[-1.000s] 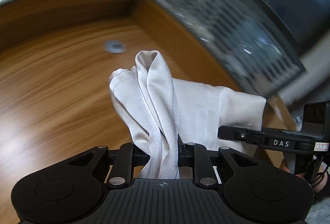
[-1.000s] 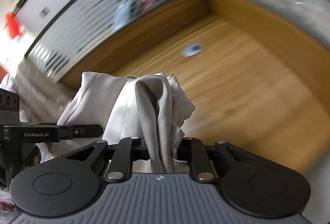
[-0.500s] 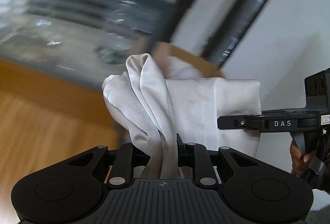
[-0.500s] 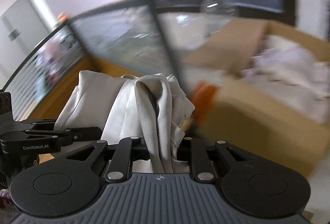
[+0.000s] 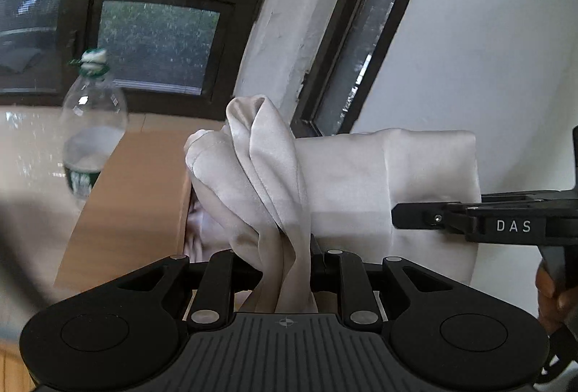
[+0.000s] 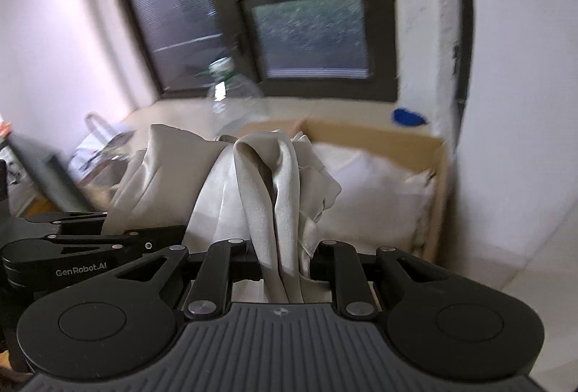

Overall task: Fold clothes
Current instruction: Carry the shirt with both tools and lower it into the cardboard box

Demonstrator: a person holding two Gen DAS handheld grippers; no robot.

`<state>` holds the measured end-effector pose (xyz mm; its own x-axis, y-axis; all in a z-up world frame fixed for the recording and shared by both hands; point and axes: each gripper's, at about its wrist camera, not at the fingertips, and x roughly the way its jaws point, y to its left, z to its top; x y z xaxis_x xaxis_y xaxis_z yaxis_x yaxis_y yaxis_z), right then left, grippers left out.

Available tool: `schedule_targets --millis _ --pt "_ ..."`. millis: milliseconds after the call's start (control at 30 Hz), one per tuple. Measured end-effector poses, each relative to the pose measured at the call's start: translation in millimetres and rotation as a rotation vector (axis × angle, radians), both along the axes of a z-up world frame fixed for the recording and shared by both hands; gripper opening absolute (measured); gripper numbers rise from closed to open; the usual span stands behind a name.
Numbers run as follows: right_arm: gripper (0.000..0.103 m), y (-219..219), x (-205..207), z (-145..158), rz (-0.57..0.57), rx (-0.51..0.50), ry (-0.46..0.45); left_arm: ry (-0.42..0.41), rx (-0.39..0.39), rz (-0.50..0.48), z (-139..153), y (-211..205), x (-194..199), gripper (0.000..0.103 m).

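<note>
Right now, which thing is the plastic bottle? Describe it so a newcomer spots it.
Start at the dark-framed window, then drop to the pale sill beneath. The plastic bottle stands there, just behind the cardboard box of white cloth. It alone is clear, with a green-and-white cap and dark label.

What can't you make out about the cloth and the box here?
- Left wrist view: the box interior, hidden by its own wall and the cloth.
- Both views: the cloth's lower part, hidden behind the claw bodies; what garment it is stays unclear.
- Right wrist view: the bottle is blurred, so its label is unreadable; the box's left side sits behind the cloth.
</note>
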<state>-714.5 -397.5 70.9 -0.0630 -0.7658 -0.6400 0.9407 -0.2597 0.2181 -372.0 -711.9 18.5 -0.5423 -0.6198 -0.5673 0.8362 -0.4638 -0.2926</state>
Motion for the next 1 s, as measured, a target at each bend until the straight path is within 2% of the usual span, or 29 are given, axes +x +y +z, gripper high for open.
schedule_targets --millis 133,367,467,667,800,867,1000 --pt "0.02 -29 -25 -13 -0.023 0.012 0.062 -0.035 -0.003 0.019 -10 -35 -22 0.022" --pt "0.02 -59 -54 -44 -0.032 0.037 0.011 -0.071 0.06 0.061 -31 -89 -44 0.022" --pt "0.02 -63 -56 -49 -0.034 0.041 -0.008 -0.076 0.088 0.061 -31 -100 -46 0.022" --pt "0.02 -48 -50 -51 -0.09 0.019 -0.081 -0.154 0.147 -0.05 -2 -129 -63 0.022" --pt "0.02 -27 -41 -46 -0.158 -0.032 -0.138 -0.233 0.186 -0.207 25 -156 -81 0.022" --pt "0.02 -15 -41 -46 -0.217 -0.077 -0.212 -0.266 0.209 -0.298 36 -169 -94 0.022" --pt "0.02 5 -39 -52 -0.367 -0.165 -0.364 -0.338 0.242 -0.483 39 -194 -123 0.022"
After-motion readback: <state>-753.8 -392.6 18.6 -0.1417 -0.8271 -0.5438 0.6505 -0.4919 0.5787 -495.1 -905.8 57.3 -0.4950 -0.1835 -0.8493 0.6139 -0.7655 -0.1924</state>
